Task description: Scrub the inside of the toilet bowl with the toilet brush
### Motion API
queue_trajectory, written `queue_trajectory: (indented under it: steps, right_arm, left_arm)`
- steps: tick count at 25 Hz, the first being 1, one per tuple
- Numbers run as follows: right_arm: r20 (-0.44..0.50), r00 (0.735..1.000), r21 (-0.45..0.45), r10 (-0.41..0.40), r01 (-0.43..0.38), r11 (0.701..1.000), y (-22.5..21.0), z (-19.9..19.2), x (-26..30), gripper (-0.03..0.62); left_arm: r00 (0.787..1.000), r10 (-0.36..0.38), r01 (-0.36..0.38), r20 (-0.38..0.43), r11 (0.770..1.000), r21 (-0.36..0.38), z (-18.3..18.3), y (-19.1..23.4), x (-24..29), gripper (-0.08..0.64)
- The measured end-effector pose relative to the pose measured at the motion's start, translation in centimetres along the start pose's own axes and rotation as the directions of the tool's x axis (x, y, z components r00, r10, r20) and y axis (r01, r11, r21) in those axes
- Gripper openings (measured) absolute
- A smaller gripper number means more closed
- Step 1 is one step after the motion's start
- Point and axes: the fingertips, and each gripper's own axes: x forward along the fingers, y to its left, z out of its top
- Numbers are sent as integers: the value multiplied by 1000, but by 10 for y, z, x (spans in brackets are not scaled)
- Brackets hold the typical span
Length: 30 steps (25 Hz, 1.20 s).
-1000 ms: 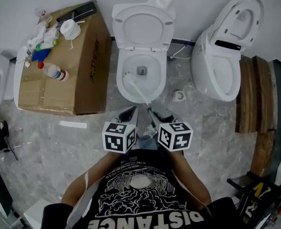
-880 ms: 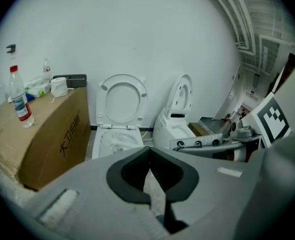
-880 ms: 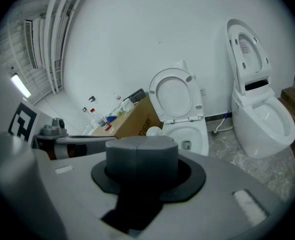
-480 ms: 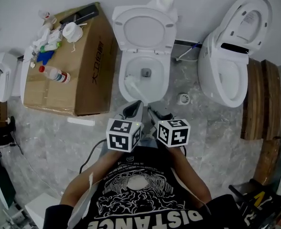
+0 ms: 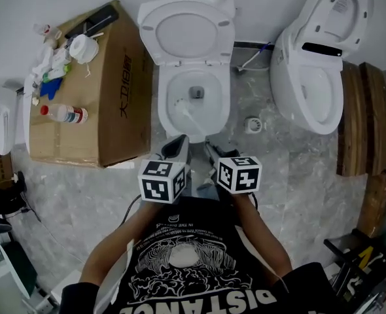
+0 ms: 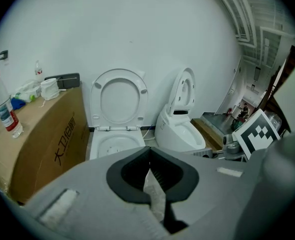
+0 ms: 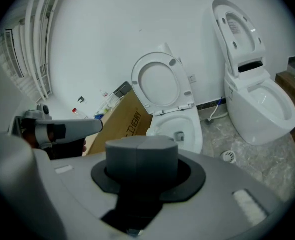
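Observation:
The open toilet (image 5: 161,113) stands straight ahead with seat and lid raised; it also shows as the toilet (image 6: 115,143) and the toilet (image 7: 180,126) in the gripper views. The toilet brush (image 5: 180,104) has its head in the bowl's left side, and its white handle (image 5: 193,122) slants back toward me. My left gripper (image 5: 178,144) (image 6: 148,160) is shut on a white shaft, which looks like that handle's end. My right gripper (image 5: 210,152) (image 7: 142,146) hovers just right of it, shut, with nothing visible between its jaws.
A cardboard box (image 5: 111,90) left of the toilet carries a water bottle (image 5: 62,114), a tape roll (image 5: 82,48) and small items. A second toilet (image 5: 311,90) stands on the right beside wooden planks (image 5: 353,123). A floor drain (image 5: 253,124) lies between the toilets.
The left gripper has pushed a little forward toward the bowl's front rim. The brush head stays in the bowl's left side. The right gripper has barely moved.

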Motion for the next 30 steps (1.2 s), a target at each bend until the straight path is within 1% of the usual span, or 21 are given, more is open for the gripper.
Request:
queue_trajectory:
  steps: [2, 5, 10, 13, 18, 22, 28, 30]
  right_arm:
    - [-25, 1000, 16, -10, 11, 1000, -6, -4, 12, 152]
    - [-66, 997, 42, -29, 32, 999, -14, -7, 33, 152]
    - [-124, 991, 81, -44, 54, 995, -23, -19, 70, 152]
    - [-161, 985, 93, -58, 73, 993, -29, -25, 91, 152]
    - [-204, 976, 141, -73, 103, 985, -37, -35, 116, 152]
    - [-239, 968, 149, -80, 118, 982, -39, -43, 132, 152]
    - [-243, 967, 153, -73, 113, 982, -36, -35, 160, 151]
    - [-243, 967, 141, -78, 115, 983, -37, -28, 168, 152]
  left_arm:
    - [999, -15, 15, -41, 1000, -5, -6, 7, 12, -5]
    - [993, -27, 29, -111, 999, 14, -11, 21, 30, -3]
    - [983, -36, 38, -178, 999, 11, -17, 50, 51, -3]
    - [978, -40, 44, -205, 999, 13, -16, 66, 62, -3]
    - [966, -47, 51, -254, 999, 9, -23, 90, 75, -3]
    - [955, -52, 56, -292, 998, 5, -30, 105, 81, -3]
    - [951, -46, 48, -307, 999, -1, -26, 126, 89, -3]
    - [950, -51, 52, -308, 999, -4, -25, 129, 92, -3]
